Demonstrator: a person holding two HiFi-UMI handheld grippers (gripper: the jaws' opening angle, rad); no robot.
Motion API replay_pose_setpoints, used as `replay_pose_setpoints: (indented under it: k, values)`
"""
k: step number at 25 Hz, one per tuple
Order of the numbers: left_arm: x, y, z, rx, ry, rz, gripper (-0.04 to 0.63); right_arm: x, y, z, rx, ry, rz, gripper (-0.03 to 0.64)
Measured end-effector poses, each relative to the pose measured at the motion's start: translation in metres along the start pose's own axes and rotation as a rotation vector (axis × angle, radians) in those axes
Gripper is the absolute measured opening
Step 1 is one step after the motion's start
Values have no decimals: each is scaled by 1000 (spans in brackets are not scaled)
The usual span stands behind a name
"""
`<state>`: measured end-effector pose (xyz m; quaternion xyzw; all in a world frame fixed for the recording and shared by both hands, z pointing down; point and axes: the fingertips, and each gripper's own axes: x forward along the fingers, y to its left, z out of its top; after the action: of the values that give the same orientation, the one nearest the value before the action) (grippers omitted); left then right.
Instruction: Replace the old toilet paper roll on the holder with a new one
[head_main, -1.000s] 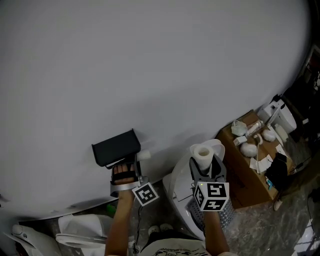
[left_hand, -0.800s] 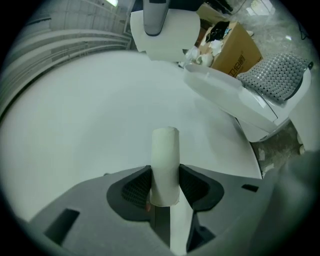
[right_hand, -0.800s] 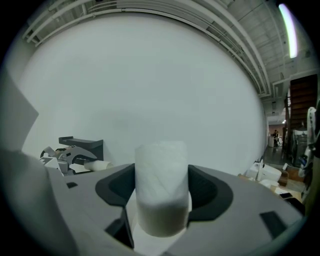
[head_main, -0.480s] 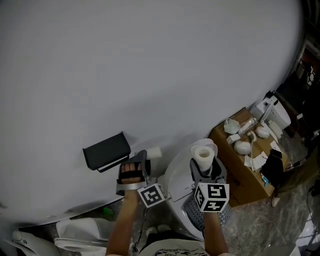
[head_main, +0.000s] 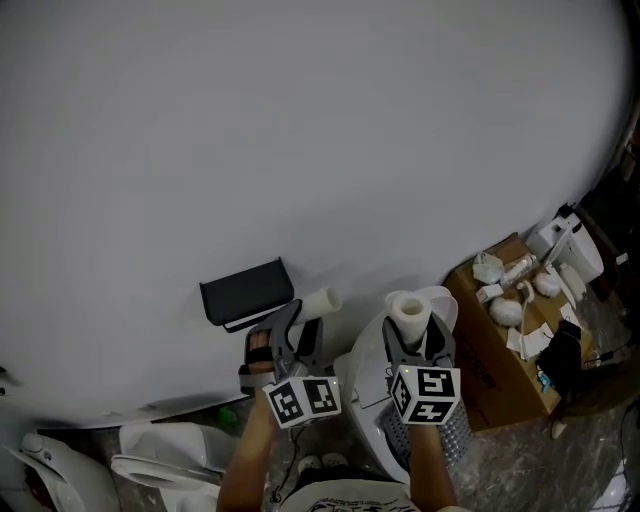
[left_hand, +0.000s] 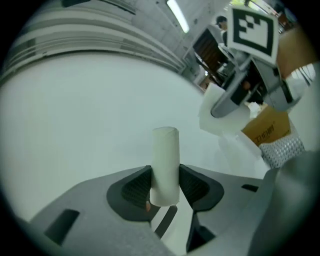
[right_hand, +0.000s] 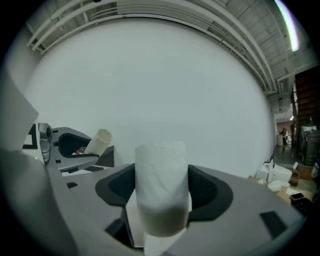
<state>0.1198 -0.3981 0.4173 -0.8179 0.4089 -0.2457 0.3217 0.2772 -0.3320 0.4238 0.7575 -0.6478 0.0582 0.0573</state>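
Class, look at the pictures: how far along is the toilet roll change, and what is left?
Done: the empty cardboard tube is off the black holder. In hand: the left gripper clamps that tube between its jaws, and the right gripper clamps the new roll. Left: discard the tube and fit the new roll on the holder.

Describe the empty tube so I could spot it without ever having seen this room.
Start at the big white wall and find the black box-shaped holder mounted on it. Just right of the holder, the left gripper clamps a slim pale cardboard tube. Unlike the fat white paper roll in the right gripper, it is thin and bare.
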Motion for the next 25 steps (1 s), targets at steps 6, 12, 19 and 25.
replay_pose_setpoints:
  k: [6, 12, 19, 25]
  values:
    - [-37, 43, -12, -333, -69, 11, 178, 8, 38, 6, -5, -16, 84, 304]
    - [-75, 95, -36, -671, -164, 137, 178, 13, 72, 14, -3, -35, 157, 304]
    - [-115, 130, -78, -901, -182, 289, 176, 17, 105, 18, 3, -49, 224, 304]
    - [-136, 143, -98, -937, -152, 363, 176, 19, 125, 21, 3, -56, 262, 304]
